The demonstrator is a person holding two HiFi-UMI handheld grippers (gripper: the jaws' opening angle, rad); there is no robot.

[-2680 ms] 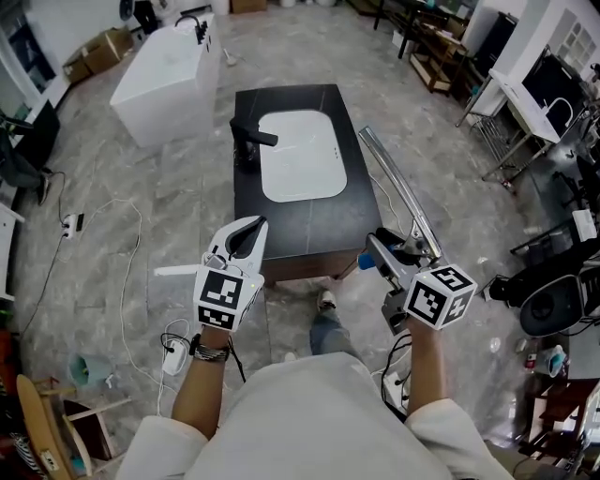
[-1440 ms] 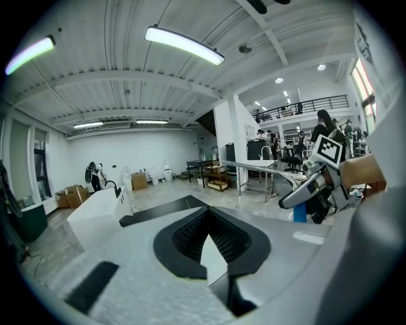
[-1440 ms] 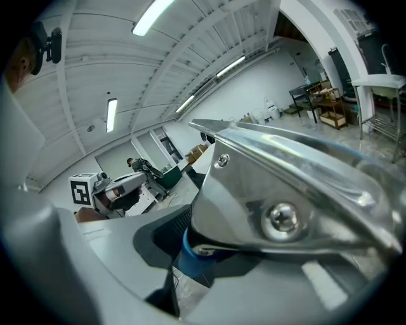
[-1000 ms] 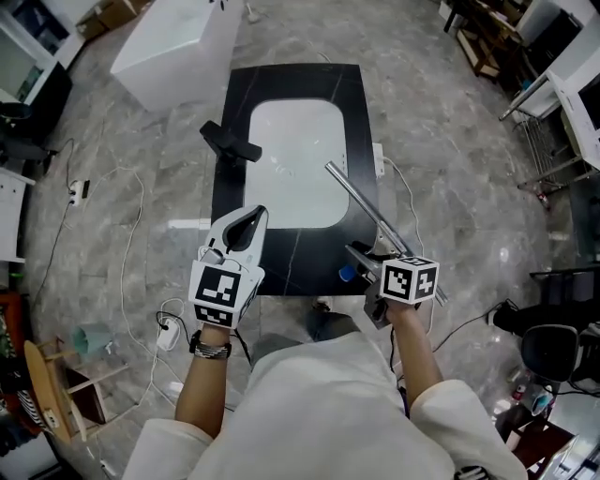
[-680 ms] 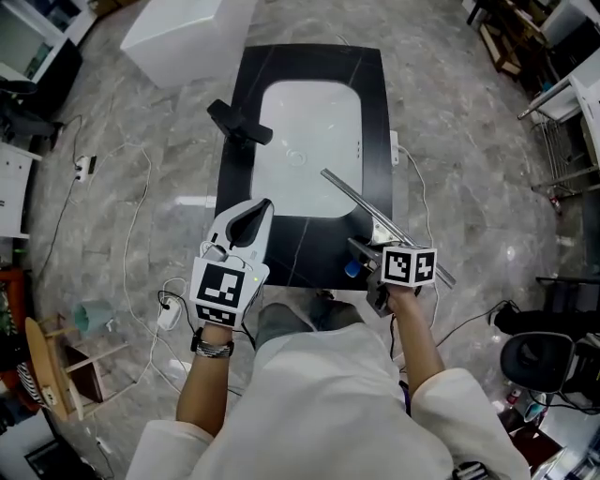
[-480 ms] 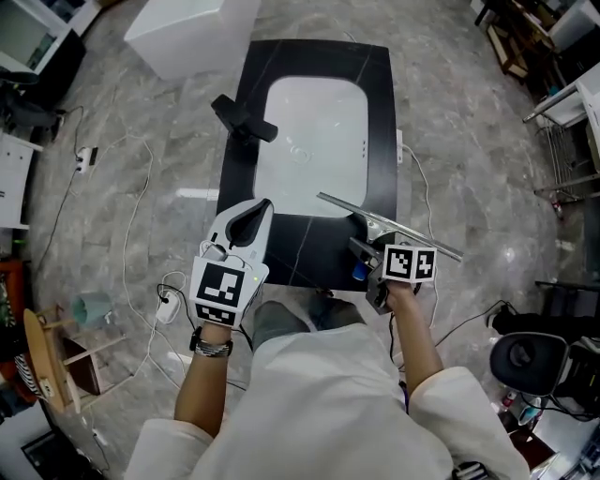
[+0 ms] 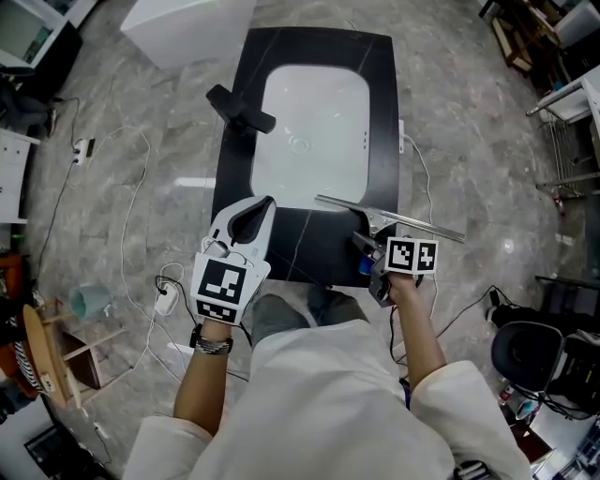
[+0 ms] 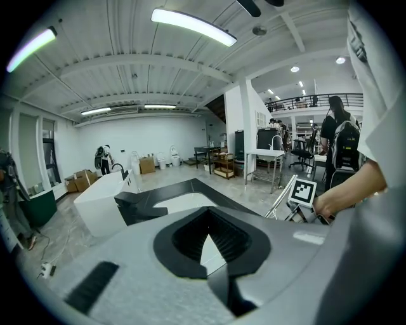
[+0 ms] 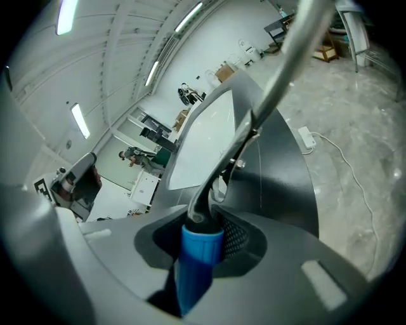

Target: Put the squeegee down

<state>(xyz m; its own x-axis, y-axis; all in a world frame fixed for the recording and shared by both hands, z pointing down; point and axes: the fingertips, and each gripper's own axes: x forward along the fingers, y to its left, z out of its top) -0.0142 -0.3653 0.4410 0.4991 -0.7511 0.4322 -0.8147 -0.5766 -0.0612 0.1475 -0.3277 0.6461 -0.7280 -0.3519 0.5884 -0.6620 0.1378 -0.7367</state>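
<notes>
The squeegee [image 7: 389, 217] has a long metal blade and a blue handle [image 9: 198, 254]. My right gripper [image 7: 367, 247] is shut on that handle, at the near right corner of the black countertop [image 7: 281, 234]. The blade lies crosswise, low over the counter's near end, and juts past its right edge. I cannot tell if it touches the counter. In the right gripper view the blade [image 9: 285, 57] runs up and away from the jaws [image 9: 206, 225]. My left gripper [image 7: 251, 217] hovers shut and empty over the near left of the counter, its jaws [image 8: 208, 238] closed together.
A white sink basin [image 7: 314, 131] fills the counter's middle, with a black faucet [image 7: 239, 111] at its left. A white bathtub [image 7: 187, 28] stands beyond. Cables [image 7: 141, 216] and a power strip [image 7: 169, 300] lie on the floor at left, and an office chair [image 7: 530, 352] stands at right.
The right gripper has sunk toward the counter with the squeegee. The blade swung from pointing diagonally away to lying crosswise over the near end. The left gripper dropped a little.
</notes>
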